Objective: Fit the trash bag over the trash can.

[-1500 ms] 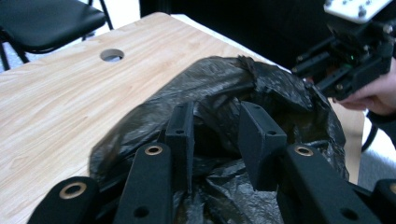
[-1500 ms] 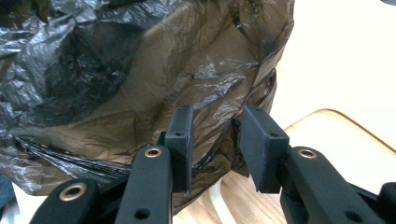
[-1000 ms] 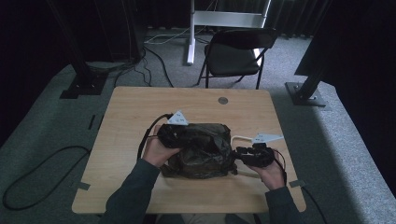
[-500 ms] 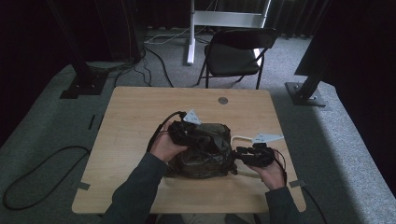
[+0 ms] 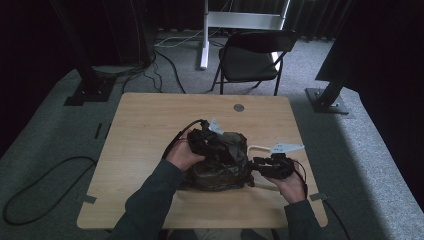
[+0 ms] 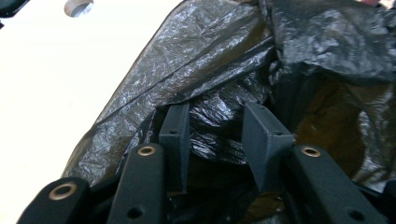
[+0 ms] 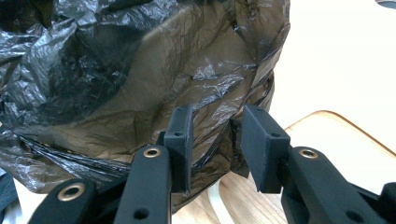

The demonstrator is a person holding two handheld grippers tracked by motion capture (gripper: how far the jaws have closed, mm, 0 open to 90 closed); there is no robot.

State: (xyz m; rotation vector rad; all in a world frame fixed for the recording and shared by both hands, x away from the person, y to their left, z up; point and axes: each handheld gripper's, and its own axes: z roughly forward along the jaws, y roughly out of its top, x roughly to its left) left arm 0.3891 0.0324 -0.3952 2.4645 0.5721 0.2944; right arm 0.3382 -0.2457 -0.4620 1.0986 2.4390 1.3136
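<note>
Since a second ago, the left gripper (image 5: 212, 136) has been travelling from the near-left edge of the crumpled black plastic bag (image 5: 220, 165) up onto its far top, and its jaws have just been opening; in the left gripper view (image 6: 212, 128) they are standing partly apart with a ridge of the black film lying between them, though whether the pads are pressing on it I cannot tell. The bag is sitting as a bulging, wrinkled heap on the near middle of the pale wooden counter (image 5: 145, 130), and its thin film is showing brownish where light passes through.

At the bag's right side the right gripper (image 5: 257, 165) is keeping its place, its jaws (image 7: 212, 135) standing moderately wide with a fold of the bag's edge hanging between them; a grip is not clear from the pictures. Beneath that edge a light wooden board (image 7: 327, 140) is lying on the counter.

Farther out, a small round grey disc (image 5: 239, 107) is sitting near the counter's far edge, and a dark folding chair (image 5: 250, 57) is standing on the grey carpet beyond.
</note>
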